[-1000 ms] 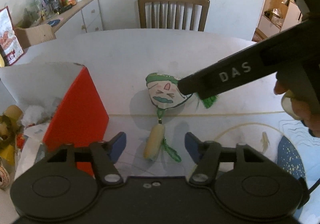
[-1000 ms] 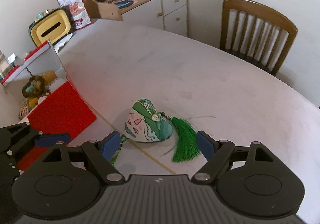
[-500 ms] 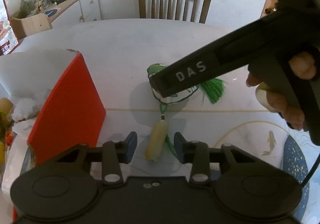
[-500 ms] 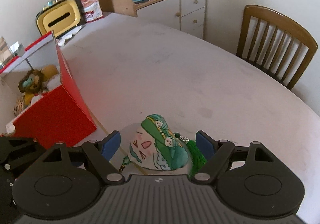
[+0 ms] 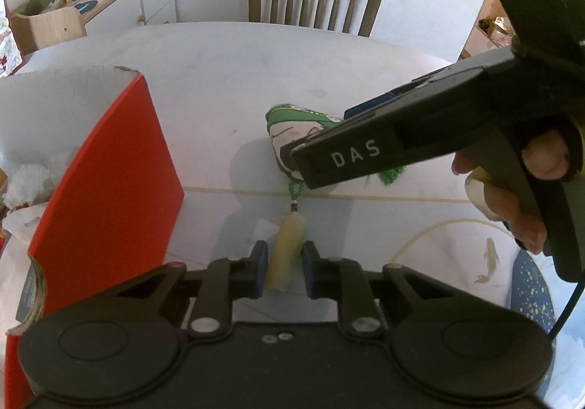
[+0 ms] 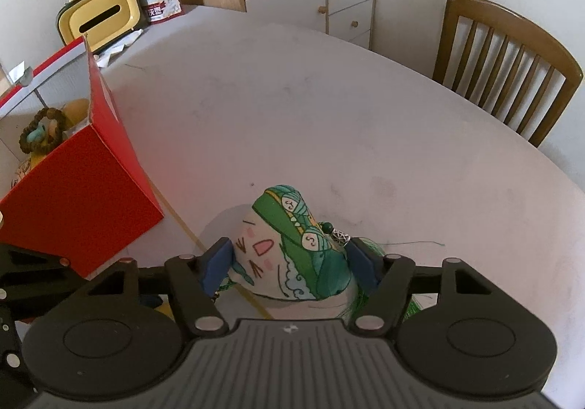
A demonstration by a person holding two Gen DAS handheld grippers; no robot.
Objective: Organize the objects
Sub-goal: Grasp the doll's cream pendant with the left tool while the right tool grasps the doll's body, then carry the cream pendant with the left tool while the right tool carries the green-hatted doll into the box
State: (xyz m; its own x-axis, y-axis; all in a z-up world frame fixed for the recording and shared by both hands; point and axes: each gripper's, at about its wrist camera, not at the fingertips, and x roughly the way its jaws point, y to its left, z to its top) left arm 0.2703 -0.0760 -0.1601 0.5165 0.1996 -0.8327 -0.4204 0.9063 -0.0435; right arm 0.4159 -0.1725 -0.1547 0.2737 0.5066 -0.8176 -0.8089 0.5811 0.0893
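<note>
Left gripper [image 5: 281, 268] fingers pinching smooth cream stick charm [image 5: 287, 248]. Right gripper [image 6: 290, 262] fingers squeezing soft, puffy cloth pouch [image 6: 289, 244] with painted face, beside red cardboard box [image 6: 73, 189].

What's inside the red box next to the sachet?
In the red box, the right wrist view shows a brown bead bracelet over a tan rounded item; the left wrist view shows white fluffy stuffing. The box walls hide everything deeper.

sachet [image 5: 289, 127]: lower half behind right tool body | tassel [image 6: 413, 306]: mostly under right tool | red box [image 5: 106, 167]: cut off left
</note>
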